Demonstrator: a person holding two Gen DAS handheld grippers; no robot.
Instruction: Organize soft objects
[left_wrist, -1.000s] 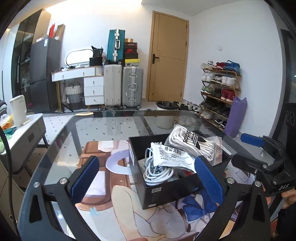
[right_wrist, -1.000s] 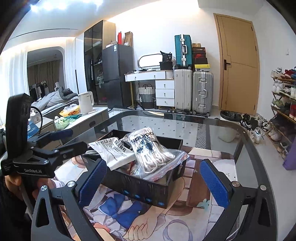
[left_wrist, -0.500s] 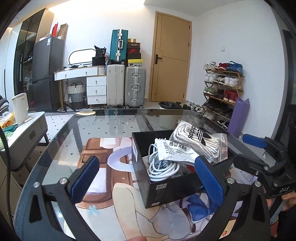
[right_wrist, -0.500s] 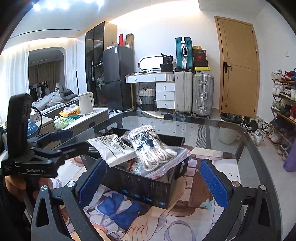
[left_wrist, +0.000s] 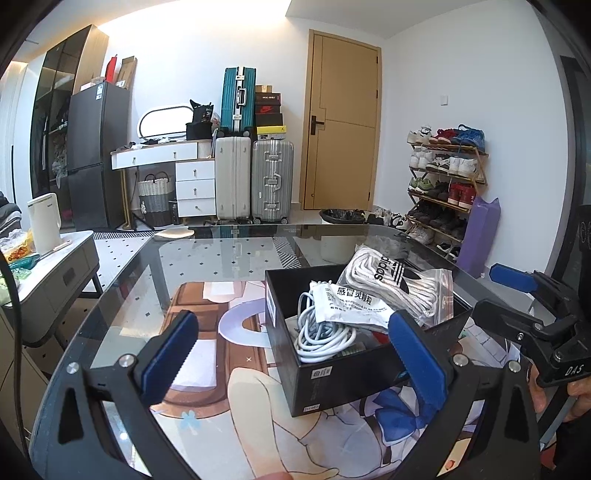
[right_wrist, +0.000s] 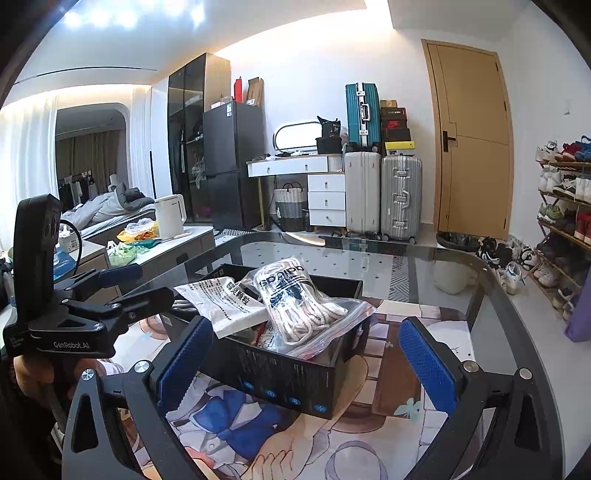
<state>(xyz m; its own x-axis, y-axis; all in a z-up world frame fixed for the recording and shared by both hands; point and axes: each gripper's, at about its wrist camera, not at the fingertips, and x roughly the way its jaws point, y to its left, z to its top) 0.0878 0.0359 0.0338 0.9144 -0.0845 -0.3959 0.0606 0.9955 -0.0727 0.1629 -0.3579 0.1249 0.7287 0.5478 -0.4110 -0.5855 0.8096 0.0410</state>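
The left gripper (left_wrist: 291, 354) hangs over the mat (left_wrist: 207, 365), jaws wide apart and empty. To its right stands the box (left_wrist: 332, 376), holding a cable coil (left_wrist: 321, 336), a white packet (left_wrist: 351, 306) and a sock bag (left_wrist: 399, 284) that leans up past the rim. The right gripper (right_wrist: 306, 362) is also spread wide and empty, facing the box's near wall.

The sock bag looks the likeliest to slip: it rides high and its plastic is slick, so a shallow pinch could pull it over the edge. Any knock against the box wall might slide the light box across the glass table (left_wrist: 229, 254).
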